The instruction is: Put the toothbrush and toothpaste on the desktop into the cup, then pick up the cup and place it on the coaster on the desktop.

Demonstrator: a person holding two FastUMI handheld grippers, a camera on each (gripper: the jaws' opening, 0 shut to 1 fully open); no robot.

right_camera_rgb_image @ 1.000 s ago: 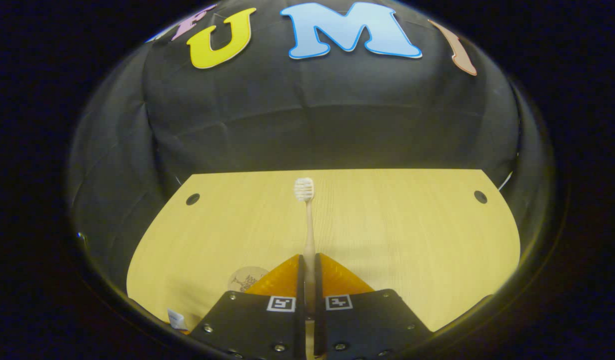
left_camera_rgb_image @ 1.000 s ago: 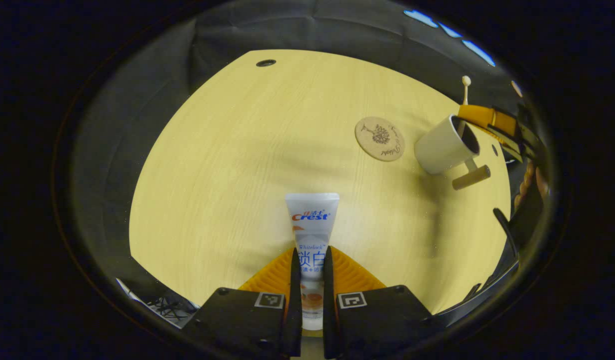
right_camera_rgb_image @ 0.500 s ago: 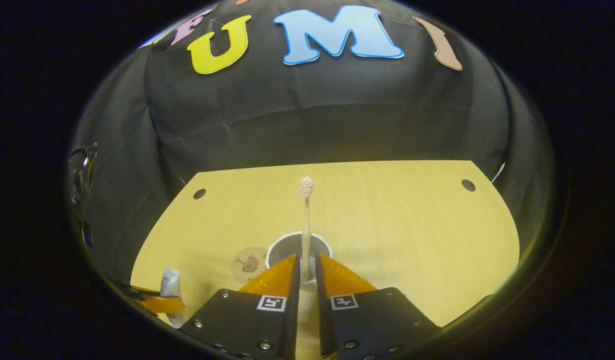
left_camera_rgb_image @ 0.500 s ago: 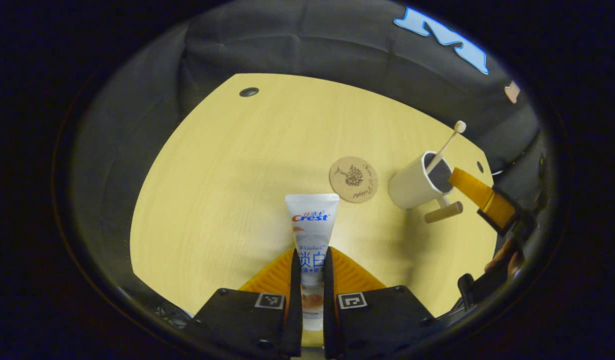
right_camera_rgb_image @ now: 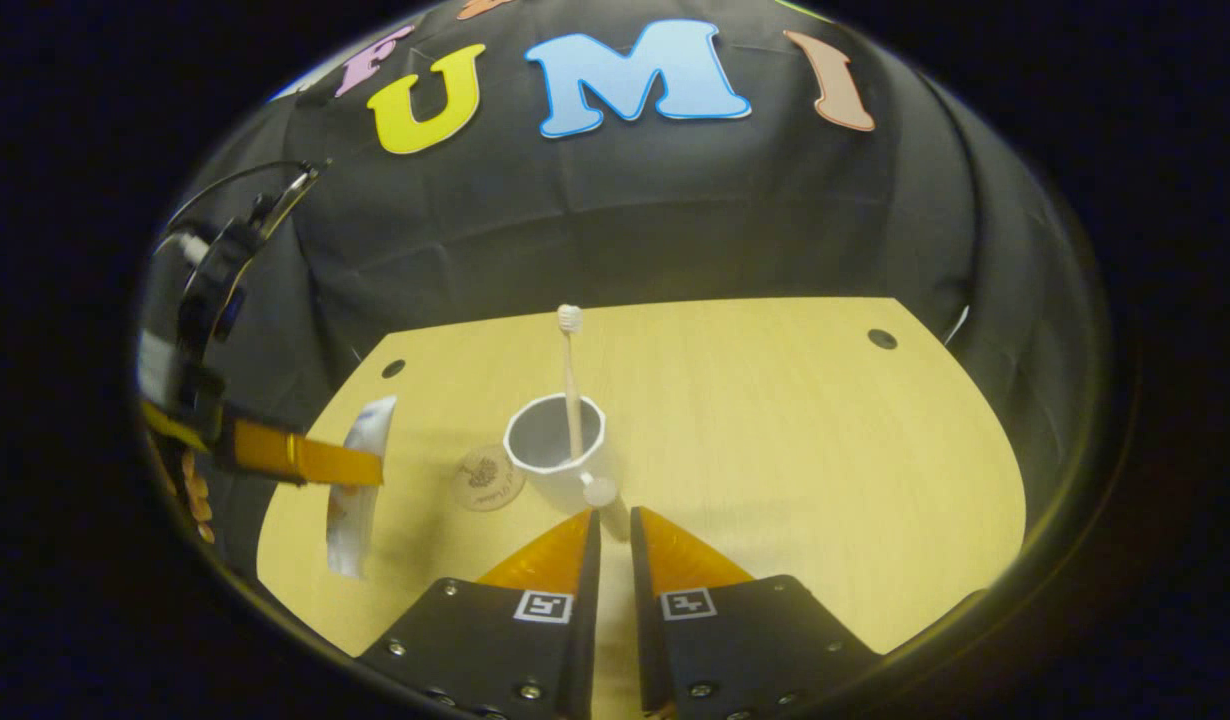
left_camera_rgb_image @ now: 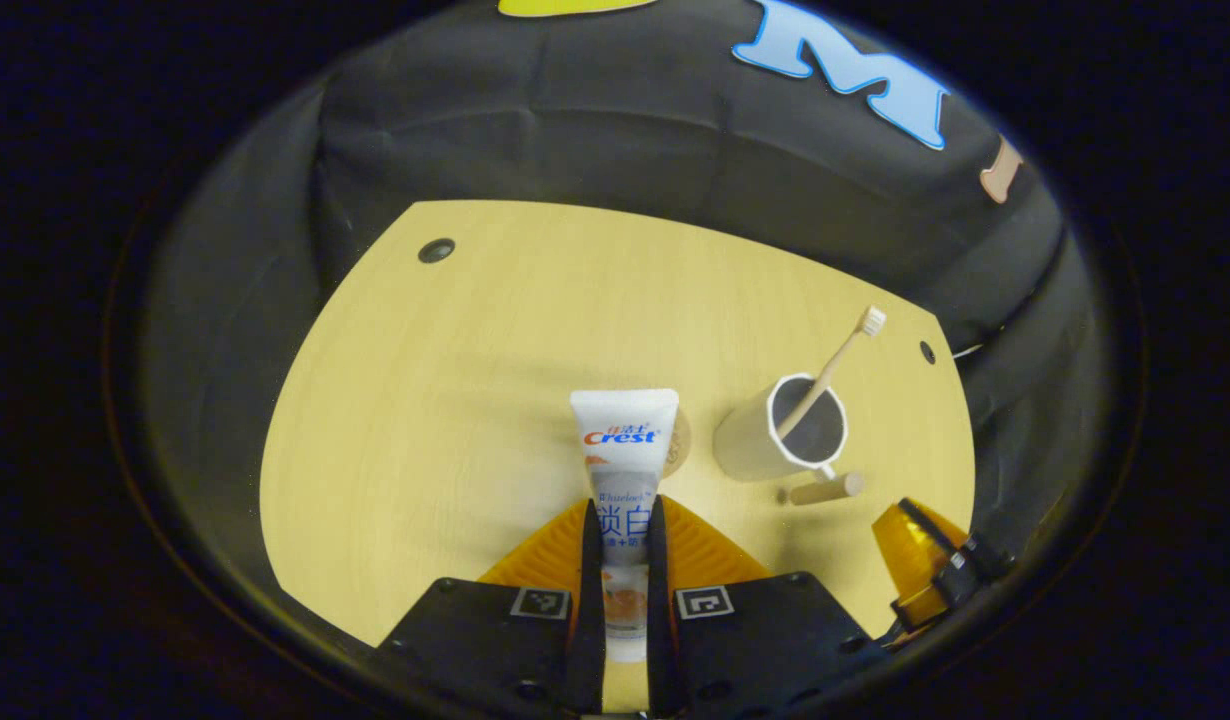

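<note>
My left gripper is shut on a white toothpaste tube and holds it above the wooden desktop. To its right stands a white cup with a wooden handle; a toothbrush leans inside it. The round coaster peeks out from behind the tube. In the right gripper view the cup stands just ahead of my right gripper, whose jaws are slightly apart with nothing between them. There the toothbrush stands in the cup, the coaster lies to its left, and the left gripper holds the tube.
Black cloth walls close in the desktop on the far and lateral sides. Cable holes mark its far corners. My right gripper sits low at the right edge of the left gripper view. A hand holds the left gripper.
The right gripper lowered the toothbrush into the cup, let it go and drew back. The left gripper, still holding the tube, has tilted up and moved closer to the cup.
</note>
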